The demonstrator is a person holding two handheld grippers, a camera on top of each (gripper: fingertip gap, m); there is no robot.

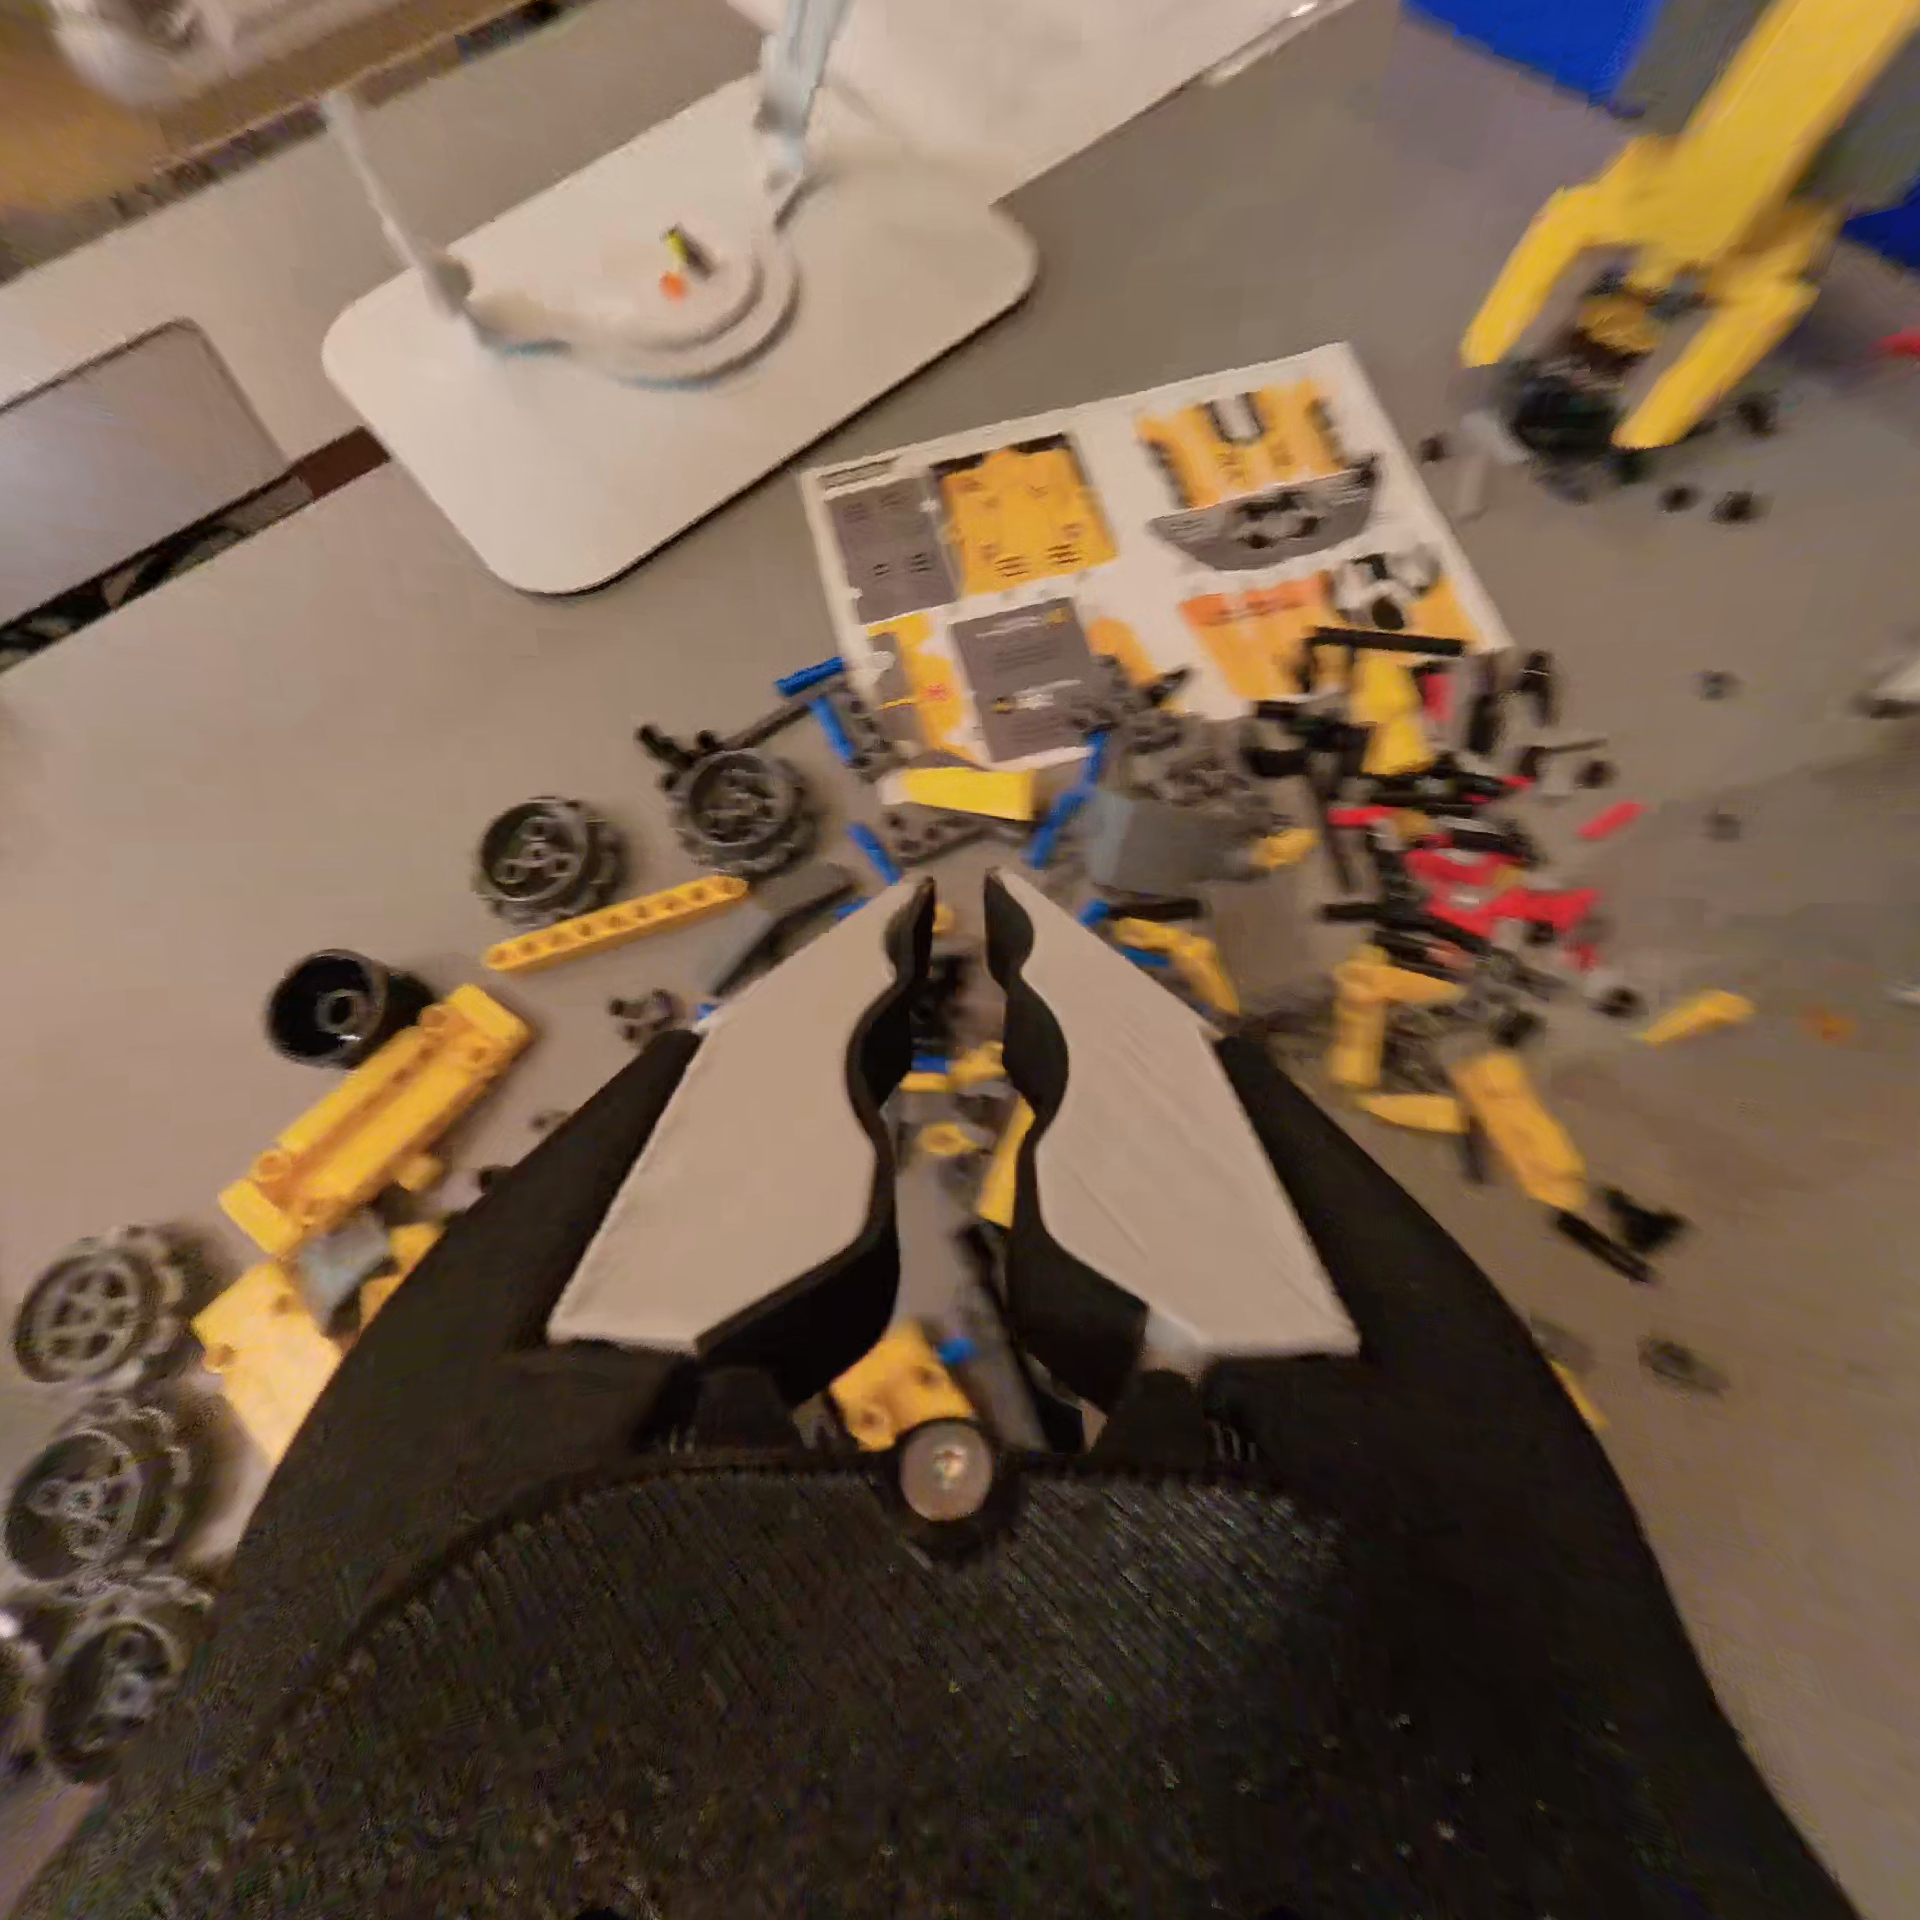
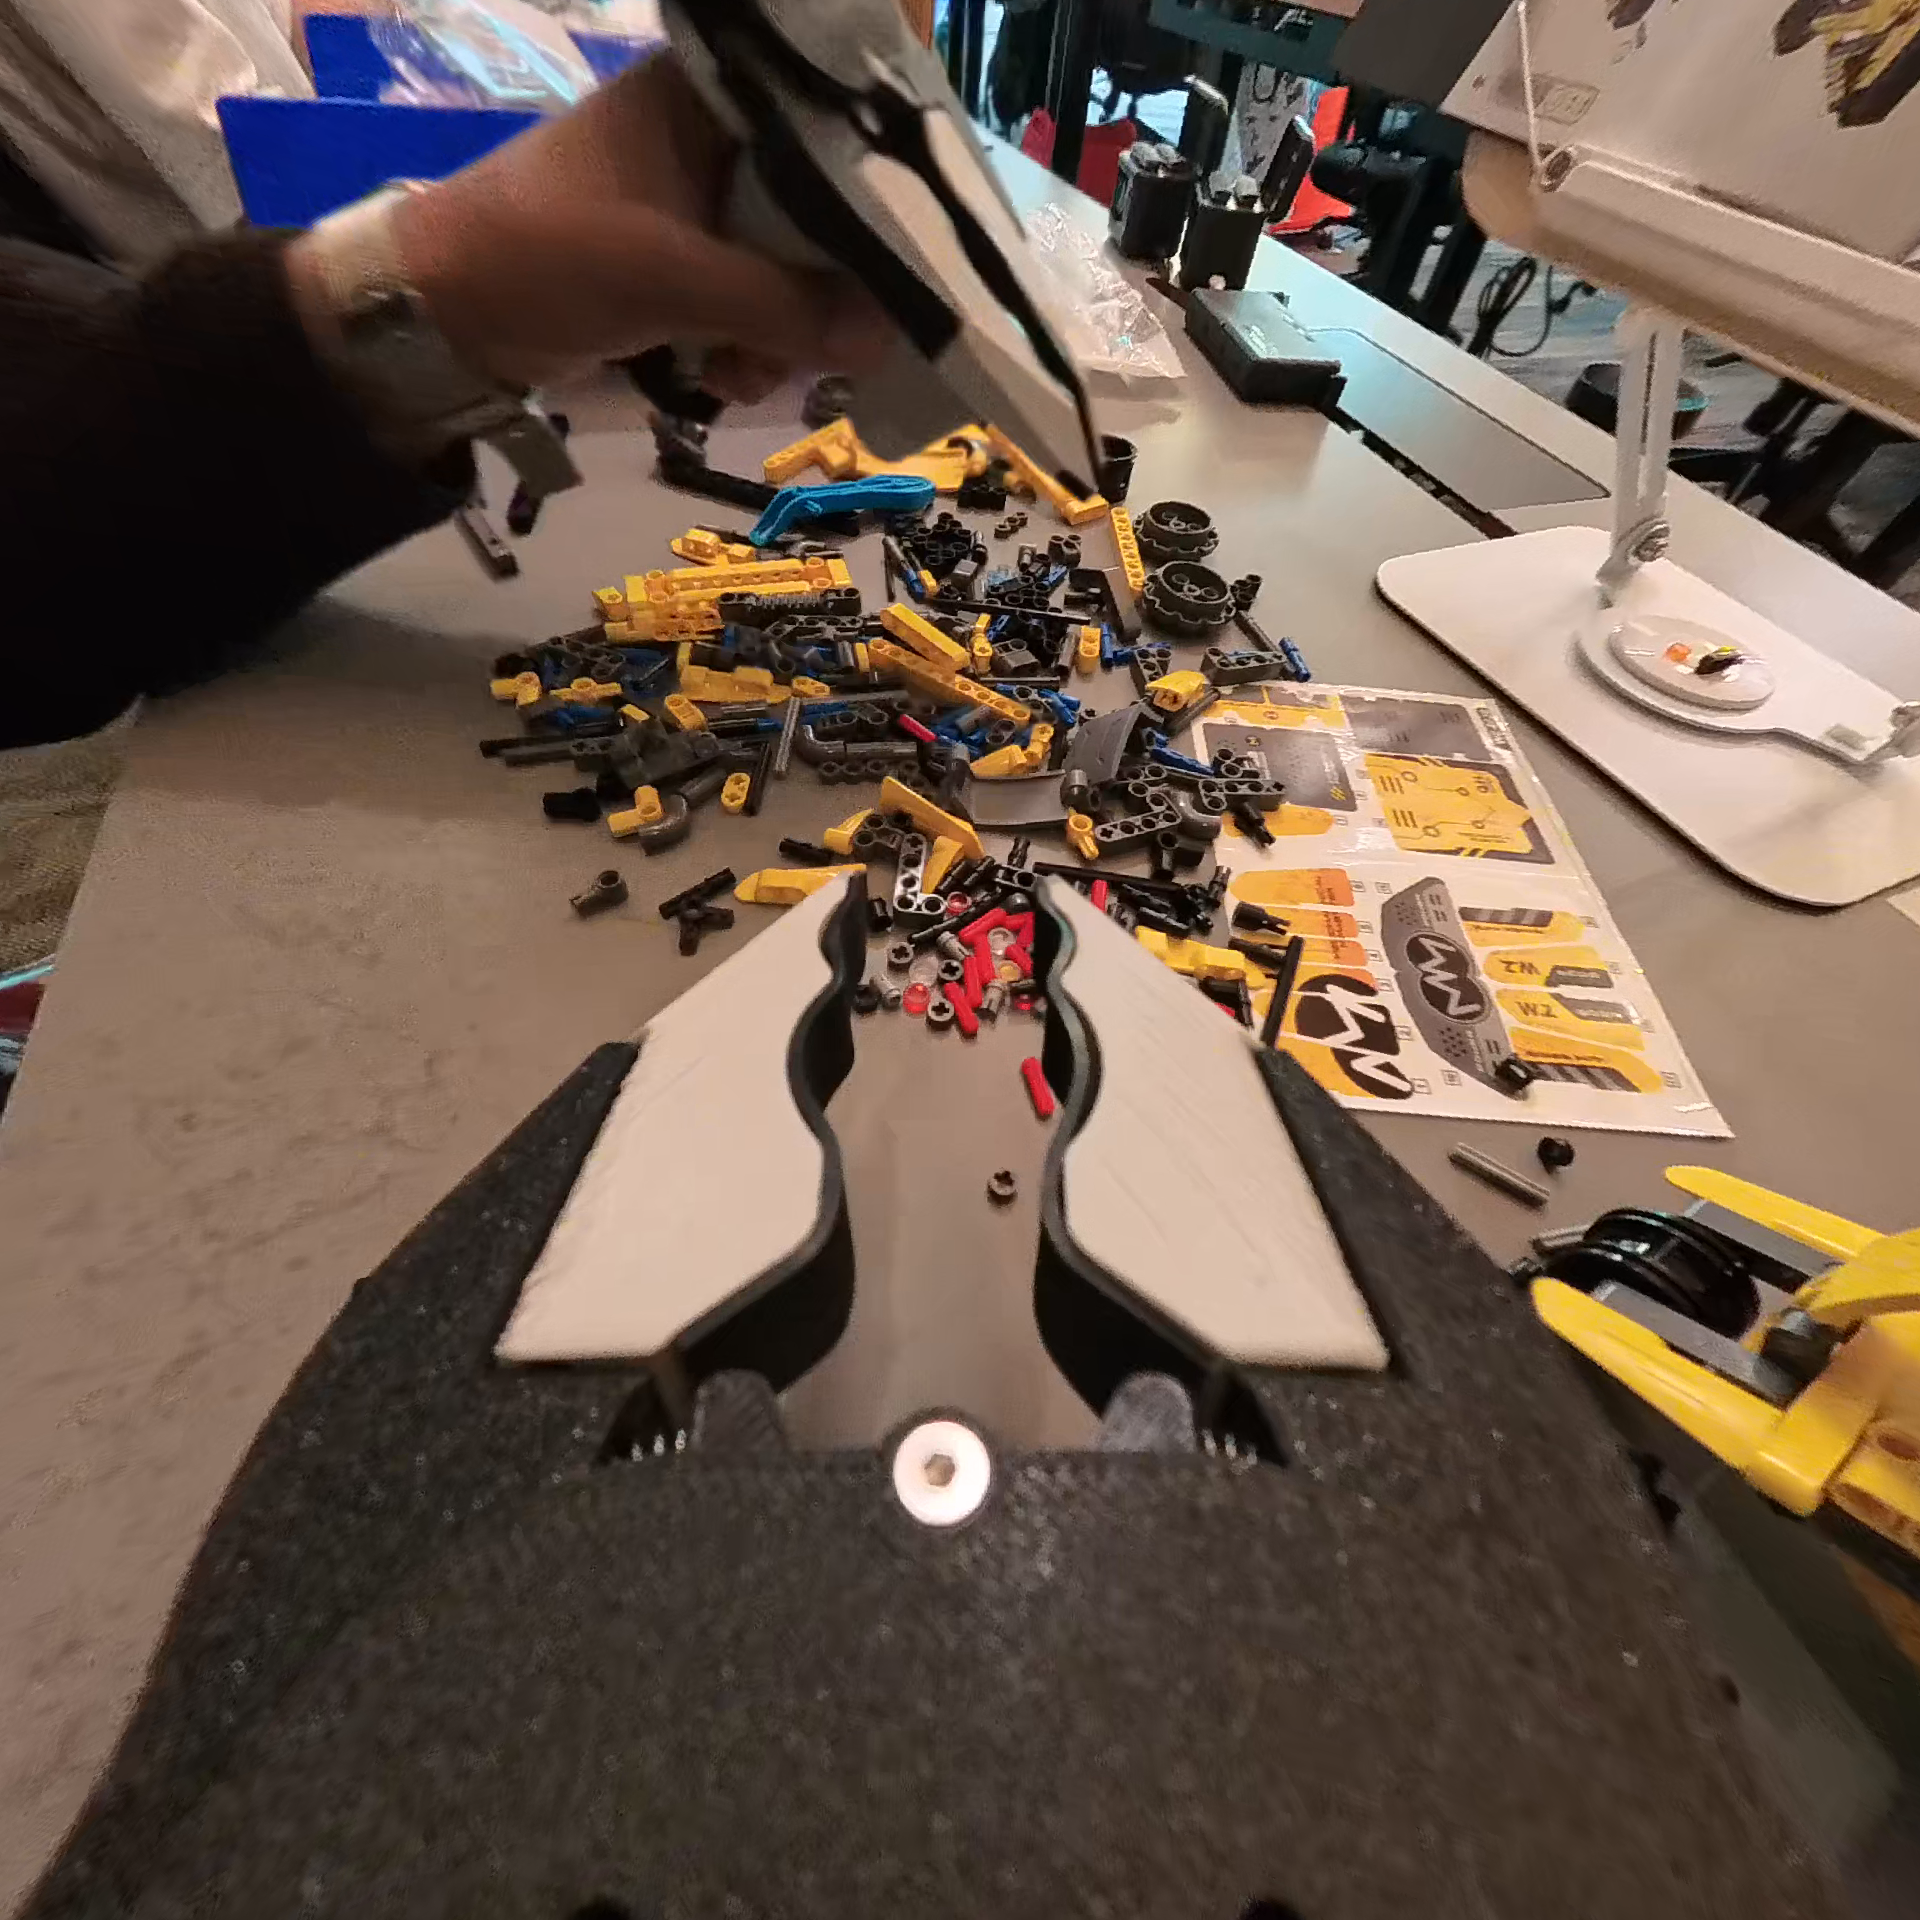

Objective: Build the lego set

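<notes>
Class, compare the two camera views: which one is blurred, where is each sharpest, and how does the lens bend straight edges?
Left wrist view: smeared throughout, the sticker sheet and loose bricks soft; only the left gripper stays crisp. Right wrist view: the brick pile is sharp, but the hand is blurred; wide-angle distortion bows the table edge.

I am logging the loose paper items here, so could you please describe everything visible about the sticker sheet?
The sticker sheet is a white rectangular sheet that looks like glossy paper, printed with yellow, grey, orange and black decals. It lies flat on the grey table, between the pile of building pieces and the white stand base. Several dark pieces rest on its near-pile edge; neither claw touches it.
</notes>
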